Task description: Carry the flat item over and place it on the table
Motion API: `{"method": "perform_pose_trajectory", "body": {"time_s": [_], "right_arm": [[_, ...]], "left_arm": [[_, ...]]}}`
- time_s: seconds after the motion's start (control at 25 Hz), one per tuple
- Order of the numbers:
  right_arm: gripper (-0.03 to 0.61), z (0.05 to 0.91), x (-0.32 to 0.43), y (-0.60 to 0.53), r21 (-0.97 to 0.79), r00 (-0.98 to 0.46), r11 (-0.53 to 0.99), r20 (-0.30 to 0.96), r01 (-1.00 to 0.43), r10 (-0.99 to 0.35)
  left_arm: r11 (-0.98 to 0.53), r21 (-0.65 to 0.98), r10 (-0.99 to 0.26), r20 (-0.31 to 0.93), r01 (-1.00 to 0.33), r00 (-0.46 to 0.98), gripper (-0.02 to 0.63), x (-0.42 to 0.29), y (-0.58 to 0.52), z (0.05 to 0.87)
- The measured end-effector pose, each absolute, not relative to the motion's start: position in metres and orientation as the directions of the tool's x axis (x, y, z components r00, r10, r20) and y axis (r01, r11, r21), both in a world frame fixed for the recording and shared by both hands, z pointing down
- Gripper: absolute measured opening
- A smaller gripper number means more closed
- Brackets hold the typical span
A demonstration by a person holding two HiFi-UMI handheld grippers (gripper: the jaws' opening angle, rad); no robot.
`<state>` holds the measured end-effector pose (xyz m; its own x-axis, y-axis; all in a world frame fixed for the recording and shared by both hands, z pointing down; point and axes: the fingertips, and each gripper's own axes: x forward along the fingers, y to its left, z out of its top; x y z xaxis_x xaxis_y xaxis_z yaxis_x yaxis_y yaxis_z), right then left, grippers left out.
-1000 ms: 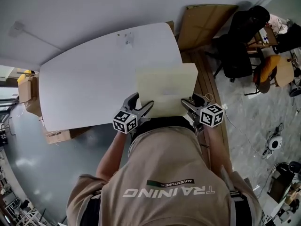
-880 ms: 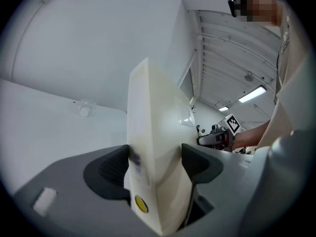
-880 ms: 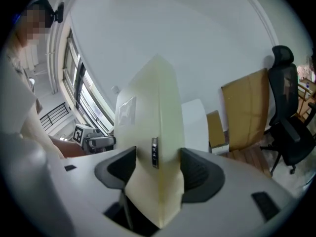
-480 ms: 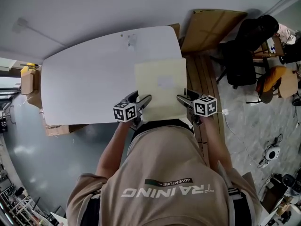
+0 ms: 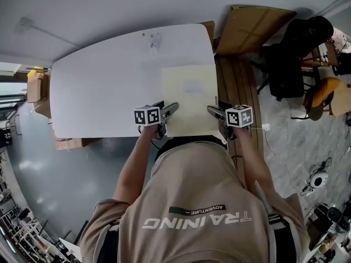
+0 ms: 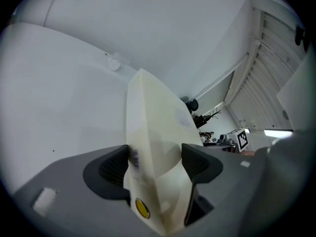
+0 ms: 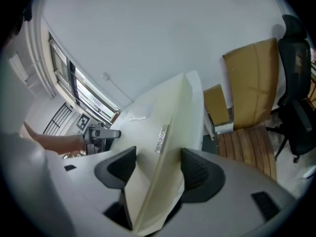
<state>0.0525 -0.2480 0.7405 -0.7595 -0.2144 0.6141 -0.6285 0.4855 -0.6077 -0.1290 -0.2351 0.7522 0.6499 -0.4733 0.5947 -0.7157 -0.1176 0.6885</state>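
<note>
A person in a beige T-shirt holds a flat cream packet [image 5: 191, 95] over the right end of a white worktop [image 5: 98, 86]. The left gripper [image 5: 169, 109] and right gripper [image 5: 213, 111] each have one near corner. L fingers [image 6: 112, 168] are closed on the packet's edge, beside a barcode strip and a yellow dot. R fingers [image 7: 198, 173] are clamped on the opposite edge, approx. level with the left. The far edge points at the wall. Whether the packet touches the worktop can't be told. A cardboard sheet [image 5: 252, 29] and a black office chair [image 5: 290, 59] stand to the right.
</note>
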Motion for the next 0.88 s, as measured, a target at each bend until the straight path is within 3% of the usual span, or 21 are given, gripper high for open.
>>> {"method": "perform_pose_trajectory", "body": {"time_s": [0.56,0.88], "right_arm": [[0.285,0.754,0.062,-0.247,-0.641,-0.765,0.434,0.605,-0.633,-0.222],[0.285,0.744,0.064,-0.250,-0.562,-0.736,0.507,0.628,-0.653,-0.252]], "left_arm": [[-0.075,0.720,-0.483,0.579,-0.689,0.657,0.337,-0.124,-0.241,0.765],[-0.094,0.732,-0.560,0.522,-0.675,0.644,0.337,-0.134,-0.237,0.761]]}}
